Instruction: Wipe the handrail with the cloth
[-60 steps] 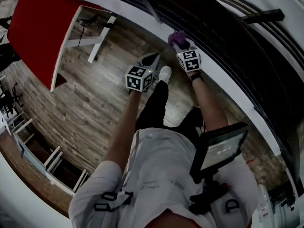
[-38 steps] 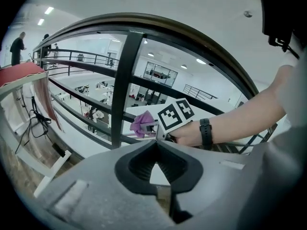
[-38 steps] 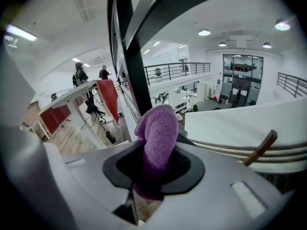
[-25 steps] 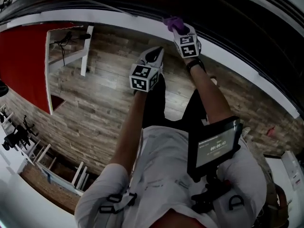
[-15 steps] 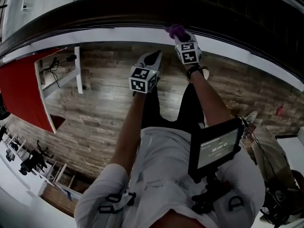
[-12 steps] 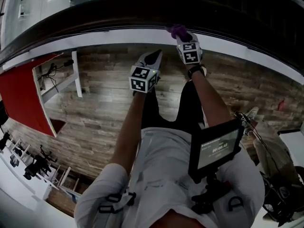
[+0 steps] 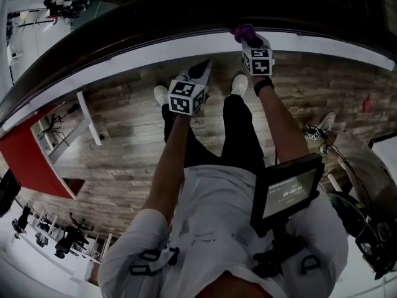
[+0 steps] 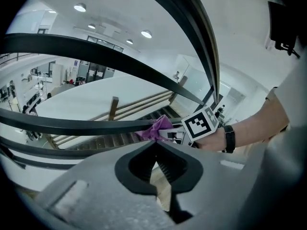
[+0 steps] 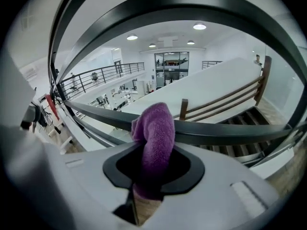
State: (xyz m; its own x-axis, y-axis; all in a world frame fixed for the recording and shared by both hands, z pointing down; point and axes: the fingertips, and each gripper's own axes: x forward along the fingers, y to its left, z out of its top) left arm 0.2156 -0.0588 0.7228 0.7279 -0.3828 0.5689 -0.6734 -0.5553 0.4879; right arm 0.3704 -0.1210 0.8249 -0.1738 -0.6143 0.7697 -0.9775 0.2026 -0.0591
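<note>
**Purple cloth pressed on the rail, wipe in hand**

Purple cloth stood clenched between the fingers of the right gripper. Its free end bunched up over the dark handrail and touched the top of it. In the head view the cloth sat at about 1 o'clock from the picture's middle, on the curving rail that ran across the top.

I judged the wiping stroke itself to be the step in hand, since the cloth was already on the rail and nothing remained to be fetched. The next move called for sliding the right gripper along the curve of the rail. The grip needed to stay firm and the cloth had to be kept bearing down so that it did not ride off the rounded top. How much of the rail was already wiped could not be told.

The right arm was stretched nearly straight toward the rail, a dark band on its wrist. The left gripper was held short of the rail at about 12 o'clock, over the wood-plank floor. It pointed toward the rail, with the cloth at its 2 o'clock. Its fingers were closed tip to tip on nothing, and it took no part in the wipe.
</note>
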